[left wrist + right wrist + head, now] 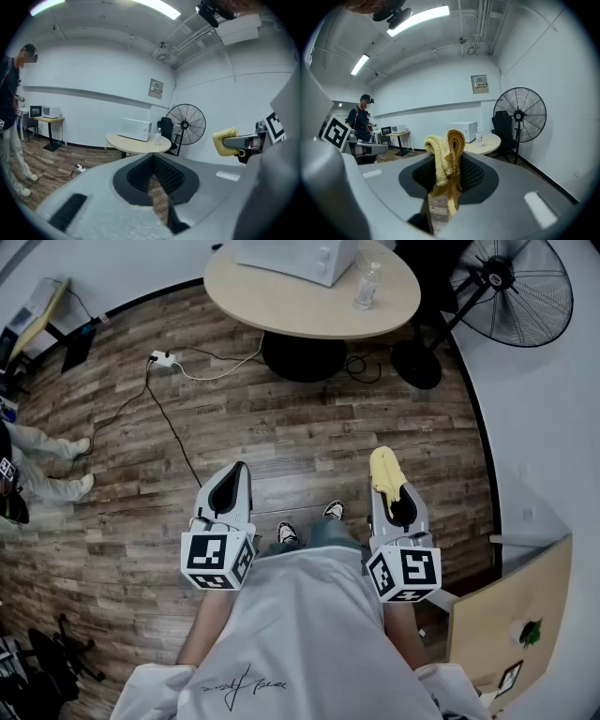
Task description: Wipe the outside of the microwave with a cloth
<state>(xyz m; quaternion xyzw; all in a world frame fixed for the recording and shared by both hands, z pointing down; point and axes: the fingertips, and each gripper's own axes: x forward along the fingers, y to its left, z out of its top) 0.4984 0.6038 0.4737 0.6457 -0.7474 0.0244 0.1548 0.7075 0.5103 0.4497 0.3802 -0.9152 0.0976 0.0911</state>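
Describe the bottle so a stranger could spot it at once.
Find the round table beside the big black fan. A white microwave sits on it, and the bottle stands upright just beside that, toward the fan. It is the only clear, slim thing on the table.

Office room — round table, pedestal fan.

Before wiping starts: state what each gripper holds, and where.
Right gripper: shut on the folded yellow terry cloth, pinched across its bunched middle. Left gripper: shut, nothing held.
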